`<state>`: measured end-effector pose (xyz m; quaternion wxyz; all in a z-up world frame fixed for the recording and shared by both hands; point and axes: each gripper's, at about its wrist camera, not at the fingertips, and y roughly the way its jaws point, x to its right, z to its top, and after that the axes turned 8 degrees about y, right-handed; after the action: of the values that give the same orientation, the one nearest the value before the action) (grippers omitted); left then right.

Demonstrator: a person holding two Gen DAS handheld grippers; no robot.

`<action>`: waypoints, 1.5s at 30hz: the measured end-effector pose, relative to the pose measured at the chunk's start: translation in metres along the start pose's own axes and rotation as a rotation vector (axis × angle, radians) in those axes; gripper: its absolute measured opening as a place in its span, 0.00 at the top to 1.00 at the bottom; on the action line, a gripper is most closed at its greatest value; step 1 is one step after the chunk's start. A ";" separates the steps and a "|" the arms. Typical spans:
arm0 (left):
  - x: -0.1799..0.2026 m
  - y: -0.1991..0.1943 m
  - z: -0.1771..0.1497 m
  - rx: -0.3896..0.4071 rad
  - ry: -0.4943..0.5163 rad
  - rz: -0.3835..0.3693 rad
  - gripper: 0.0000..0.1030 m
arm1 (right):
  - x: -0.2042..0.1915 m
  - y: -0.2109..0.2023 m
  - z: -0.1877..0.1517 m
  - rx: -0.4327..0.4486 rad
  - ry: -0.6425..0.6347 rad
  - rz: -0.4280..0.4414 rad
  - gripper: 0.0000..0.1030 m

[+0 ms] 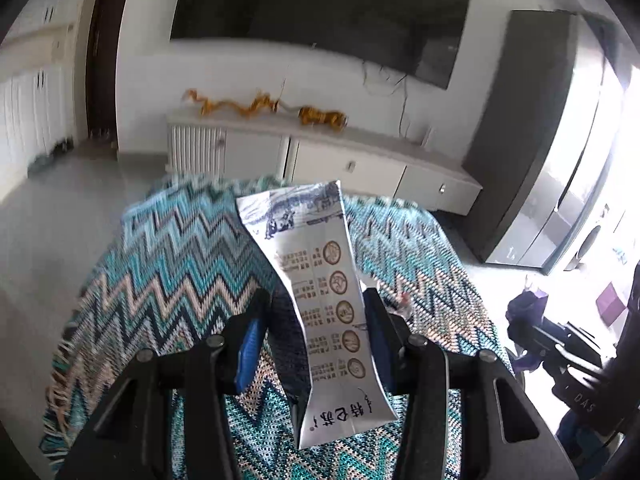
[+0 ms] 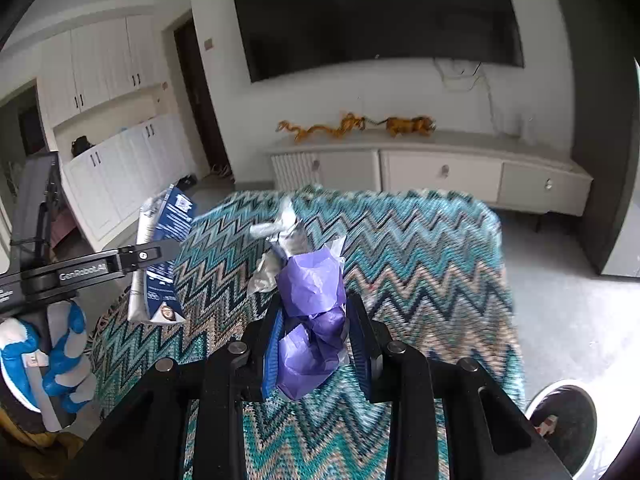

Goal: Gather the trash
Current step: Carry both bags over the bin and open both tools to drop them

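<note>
My left gripper [image 1: 316,300] holds a flattened white and blue milk carton [image 1: 320,300] upright above a table with a zigzag cloth [image 1: 168,264]. The jaws stand a carton's width apart, and the carton rests against the right finger [image 1: 376,320]. The same carton [image 2: 160,256] shows in the right wrist view, held in the left gripper [image 2: 160,256]. My right gripper [image 2: 312,316] is shut on a crumpled purple wrapper [image 2: 312,300] with silver and clear film [image 2: 280,236] bunched above it.
A white TV cabinet [image 2: 440,168] with orange dragon figures [image 2: 352,126] stands beyond the table under a wall TV [image 2: 376,16]. A round bin [image 2: 564,420] sits on the floor at lower right. The right gripper also shows in the left wrist view [image 1: 532,312].
</note>
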<state>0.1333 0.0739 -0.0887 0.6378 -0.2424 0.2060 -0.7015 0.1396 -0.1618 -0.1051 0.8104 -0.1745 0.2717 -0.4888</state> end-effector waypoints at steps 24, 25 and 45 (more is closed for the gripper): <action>0.096 -0.034 0.026 0.157 0.270 0.033 0.57 | 0.062 -0.086 0.002 0.186 0.121 -0.118 0.72; 0.100 -0.032 0.027 0.157 0.281 0.028 0.57 | 0.068 -0.088 0.001 0.188 0.134 -0.128 0.72; 0.274 0.051 0.039 0.032 0.524 -0.253 0.56 | 0.225 -0.130 -0.057 0.210 0.420 -0.322 0.72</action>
<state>0.1780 -0.2035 -0.0667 0.4739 -0.0665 0.3206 -0.8174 0.0990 -0.4226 -0.1397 0.6618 -0.0253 0.3504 -0.6623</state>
